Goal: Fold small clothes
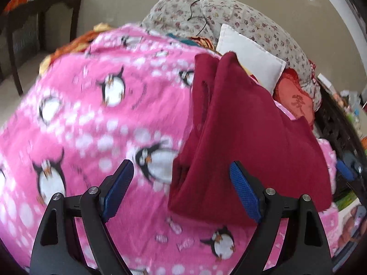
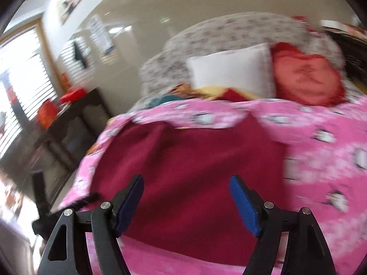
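Observation:
A dark red garment (image 1: 243,137) lies folded on the pink penguin blanket (image 1: 96,119). It also shows in the right wrist view (image 2: 188,160), spread flat. My left gripper (image 1: 181,171) is open and empty, its blue pads above the garment's near left edge. My right gripper (image 2: 187,183) is open and empty, hovering over the garment's near part. The right gripper's blue pad (image 1: 345,171) shows at the far right edge of the left wrist view. Both views are blurred by motion.
A white pillow (image 2: 231,73) and an orange-red cushion (image 2: 307,80) lie at the bed's head against a floral bolster (image 2: 229,29). A dark wooden side table (image 2: 68,123) with red items stands left of the bed. Dark furniture (image 1: 339,126) borders the right.

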